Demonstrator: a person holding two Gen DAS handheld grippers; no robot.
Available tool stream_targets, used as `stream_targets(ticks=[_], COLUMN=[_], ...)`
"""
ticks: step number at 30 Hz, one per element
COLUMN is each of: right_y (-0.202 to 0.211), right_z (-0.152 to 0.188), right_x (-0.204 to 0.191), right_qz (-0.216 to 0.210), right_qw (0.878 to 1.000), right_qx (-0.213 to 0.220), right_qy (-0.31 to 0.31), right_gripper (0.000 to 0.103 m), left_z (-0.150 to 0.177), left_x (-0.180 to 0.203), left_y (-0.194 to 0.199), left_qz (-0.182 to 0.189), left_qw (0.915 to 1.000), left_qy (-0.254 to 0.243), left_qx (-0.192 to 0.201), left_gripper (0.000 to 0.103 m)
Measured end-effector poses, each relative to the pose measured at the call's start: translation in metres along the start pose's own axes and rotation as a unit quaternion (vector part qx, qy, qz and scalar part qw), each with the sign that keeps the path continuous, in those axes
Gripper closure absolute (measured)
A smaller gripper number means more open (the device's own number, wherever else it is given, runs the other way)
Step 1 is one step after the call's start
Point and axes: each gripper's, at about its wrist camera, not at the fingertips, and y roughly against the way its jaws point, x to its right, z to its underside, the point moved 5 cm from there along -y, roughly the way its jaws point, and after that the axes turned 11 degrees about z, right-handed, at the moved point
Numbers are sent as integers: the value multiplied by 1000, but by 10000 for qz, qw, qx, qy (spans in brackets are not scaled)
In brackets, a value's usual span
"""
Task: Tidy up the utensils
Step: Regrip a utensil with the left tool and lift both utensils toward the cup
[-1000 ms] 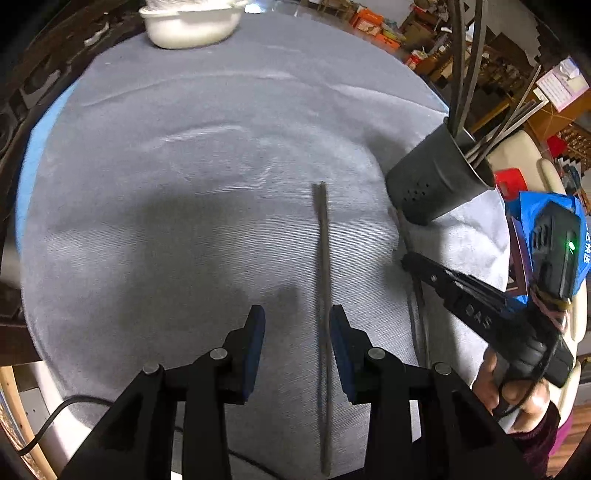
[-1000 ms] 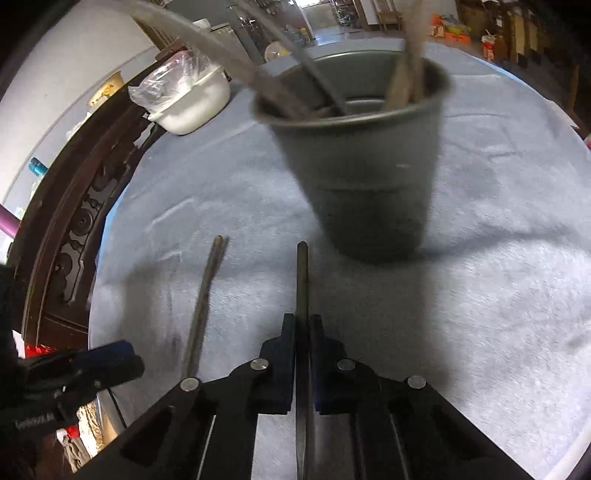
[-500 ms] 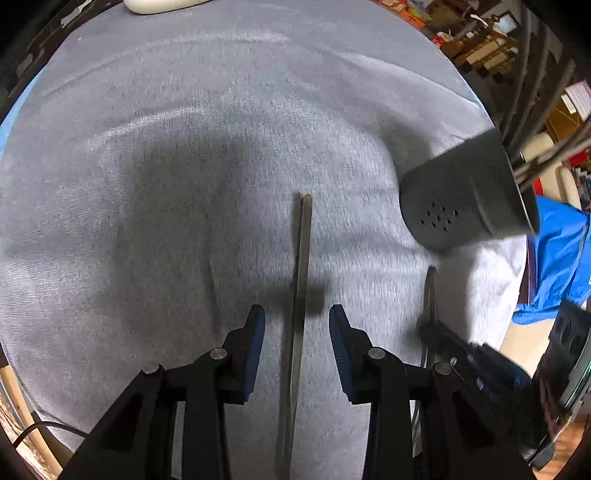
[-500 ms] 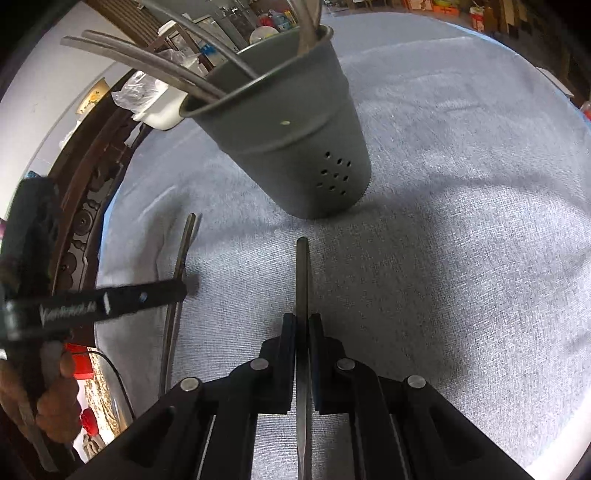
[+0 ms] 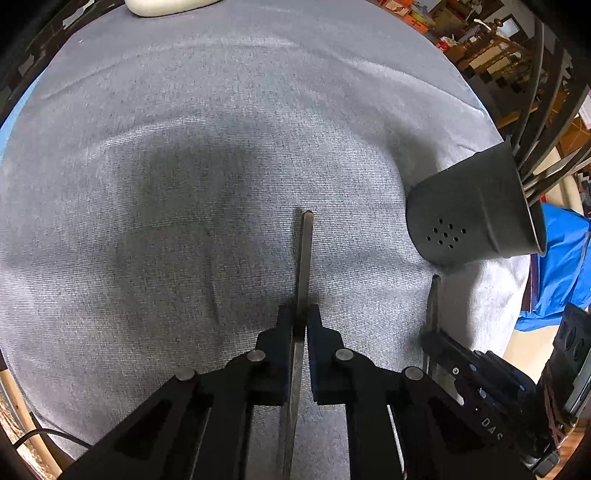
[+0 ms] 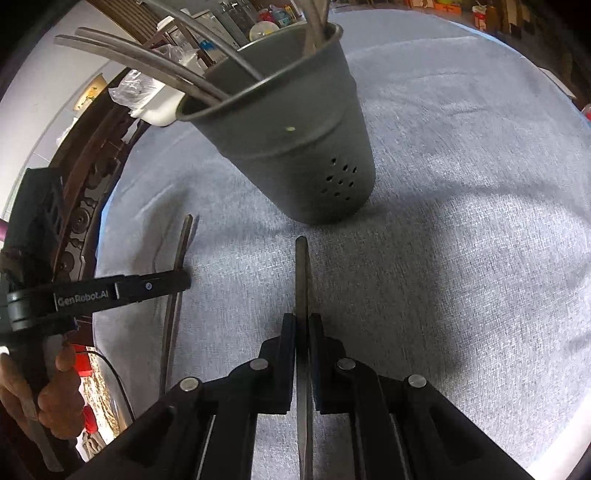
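A dark grey perforated utensil cup (image 5: 476, 218) stands on the grey cloth at the right, with several long metal utensils in it; it also shows in the right wrist view (image 6: 291, 136), close ahead. My left gripper (image 5: 302, 325) is shut on a flat metal utensil handle (image 5: 304, 258) that points forward over the cloth. My right gripper (image 6: 303, 328) is shut on a second flat metal utensil handle (image 6: 301, 273), whose tip points at the cup's base. In the right wrist view the left gripper (image 6: 181, 282) shows at the left, gripping its utensil (image 6: 183, 243). The right gripper (image 5: 430, 338) shows at the lower right of the left wrist view.
A grey cloth (image 5: 184, 147) covers the round table. A white bowl (image 5: 166, 5) sits at the far edge. A blue bag (image 5: 557, 273) lies off the table's right edge. Dark carved wooden furniture (image 6: 85, 206) stands beyond the table's left side.
My left gripper has shut on the utensil that lay between its open fingers. The right gripper still holds its utensil and has drawn closer to the cup.
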Motion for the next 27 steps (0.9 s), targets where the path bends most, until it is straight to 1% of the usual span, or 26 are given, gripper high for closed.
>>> stream_targets(ticks=[1,2,6,11,14,19,25,27], right_y=[0,0,1,9,26,60,99,112], right_z=[-1,-2,-3,0,-2,-6,-8,-8], right_x=[-1,-2,-7,-9,-16,-25,-32,-35], right_qz=[25,51,137,-61,-228,-542,-881,-961], right_qw=[10000,10000,9995,9992,9974,9919,9804,9752], right_qx=[13,47,228,375,633,1092,1724,1954], right_qy=[9,29,170,150,256,358,374,389], right_gripper=[93,93,95,95,95,95,95,96], left_z=[0,6,18,30,33,37,44,45], left_x=[1,-6,-6,0,6,20,43,50], left_y=[-1,9,18,46,65,102,147,152], left_qz=[9,25,39,60,120,235,330,321], left_qw=[10000,10000,9999,9989,9974,9927,9847,9821], left_qy=[1,12,-23,-143,-210,-386,-621,-695], left_qx=[14,30,131,445,675,1118,1597,1721], left_gripper=[96,96,96,96,96,97,97,97])
